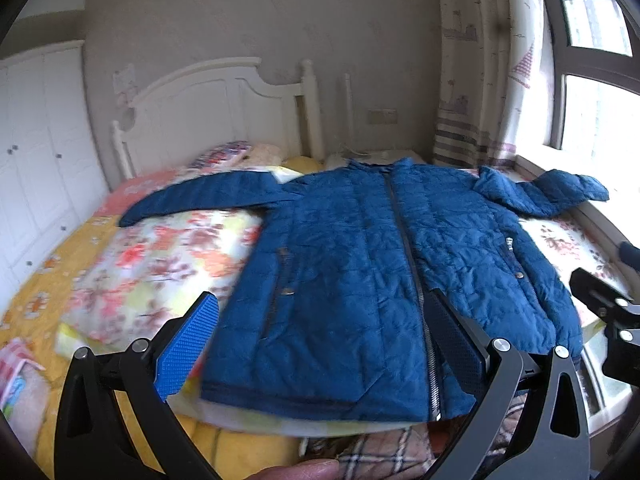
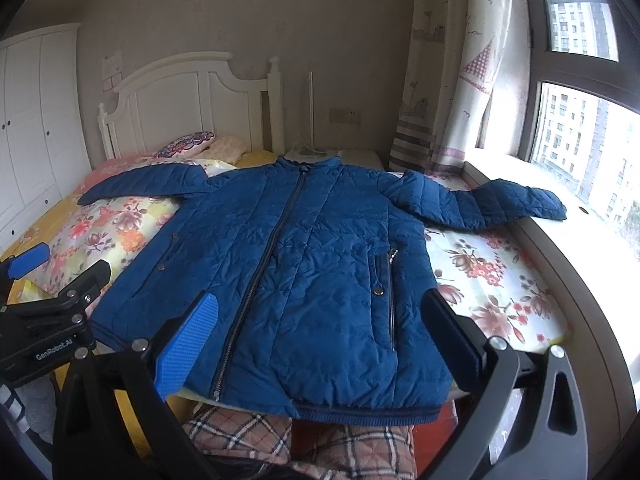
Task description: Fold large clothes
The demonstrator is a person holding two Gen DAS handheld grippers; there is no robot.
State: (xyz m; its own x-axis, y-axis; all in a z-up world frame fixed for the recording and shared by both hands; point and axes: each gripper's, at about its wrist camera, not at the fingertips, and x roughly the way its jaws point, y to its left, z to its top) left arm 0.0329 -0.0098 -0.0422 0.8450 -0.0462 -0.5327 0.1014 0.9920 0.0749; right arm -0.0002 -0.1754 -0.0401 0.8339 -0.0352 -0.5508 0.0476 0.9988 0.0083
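A blue quilted jacket [image 1: 352, 272] lies flat, zipped, face up on the bed, sleeves spread out to both sides; it also shows in the right wrist view [image 2: 296, 264]. My left gripper [image 1: 320, 320] is open and empty, hovering above the jacket's hem. My right gripper [image 2: 320, 320] is open and empty, above the hem on the jacket's right half. The right gripper also shows at the right edge of the left wrist view [image 1: 604, 304], and the left gripper at the left edge of the right wrist view [image 2: 52, 276].
The jacket rests on a floral quilt [image 2: 496, 280] over a yellow sheet [image 1: 36, 300]. A white headboard [image 2: 176, 108] and pillows [image 2: 188, 144] stand at the far end. A windowsill [image 2: 560, 240] and curtain [image 2: 448, 80] are on the right, a white wardrobe [image 2: 32, 120] on the left. A plaid cloth [image 2: 256, 436] lies below the hem.
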